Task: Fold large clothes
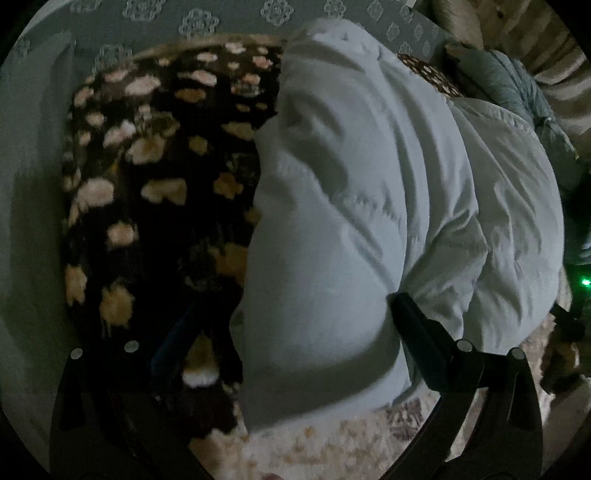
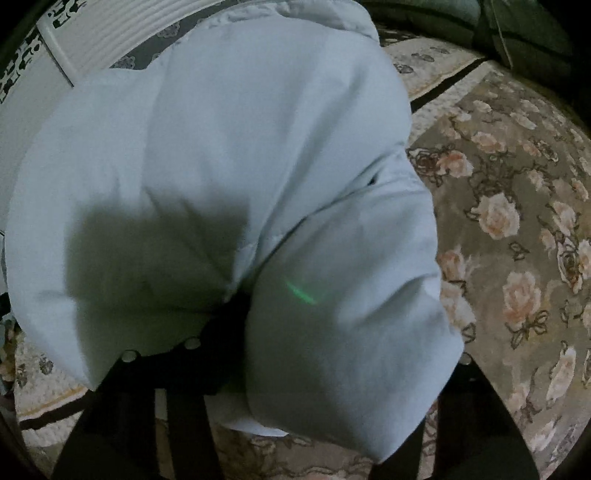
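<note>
A pale blue puffy jacket (image 1: 369, 206) hangs bunched in front of the left wrist camera, over a dark flowered blanket (image 1: 155, 192). My left gripper (image 1: 295, 332) is shut on a thick fold of the jacket; its right finger (image 1: 421, 339) presses into the fabric and its left finger is dim. In the right wrist view the same jacket (image 2: 229, 177) fills the middle. My right gripper (image 2: 332, 354) is shut on its lower fold, with the left finger (image 2: 221, 332) partly buried in the cloth and the right finger hidden behind it.
A flowered beige carpet (image 2: 517, 240) lies to the right and below. A grey patterned bedspread (image 1: 199, 22) runs along the far side. A grey-green quilted garment (image 1: 517, 96) lies at the far right. A white ribbed panel (image 2: 110, 33) stands at the upper left.
</note>
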